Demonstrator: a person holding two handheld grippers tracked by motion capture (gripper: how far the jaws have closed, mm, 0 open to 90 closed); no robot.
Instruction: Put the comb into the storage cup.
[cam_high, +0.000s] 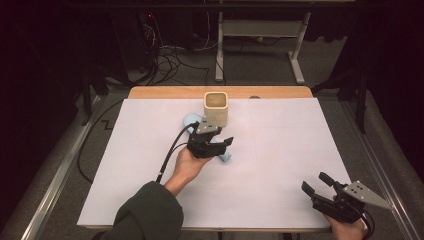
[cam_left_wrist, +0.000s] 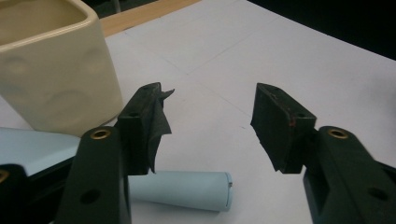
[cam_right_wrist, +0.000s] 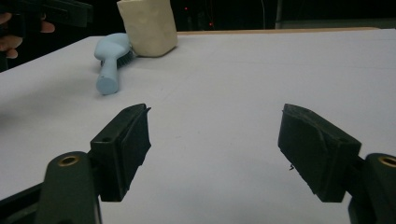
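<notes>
A light blue brush (cam_high: 191, 120) lies flat on the white sheet, its head against a cream square cup (cam_high: 216, 107) that stands upright near the far edge. My left gripper (cam_high: 226, 145) hovers just over the brush handle, open, with nothing between its jaws. In the left gripper view the handle (cam_left_wrist: 187, 189) lies below the left gripper (cam_left_wrist: 212, 100), and the cup (cam_left_wrist: 51, 70) stands close at the left. My right gripper (cam_high: 314, 181) rests open at the near right. In the right gripper view the brush (cam_right_wrist: 109, 60) and cup (cam_right_wrist: 147, 25) lie far beyond the right gripper (cam_right_wrist: 215, 116).
A white sheet (cam_high: 280, 150) covers the table, with a wooden strip (cam_high: 165, 92) showing along its far edge. Beyond it stand a metal desk frame (cam_high: 295, 55) and cables (cam_high: 170, 62) on the floor. A cable (cam_high: 170, 152) trails from the left gripper.
</notes>
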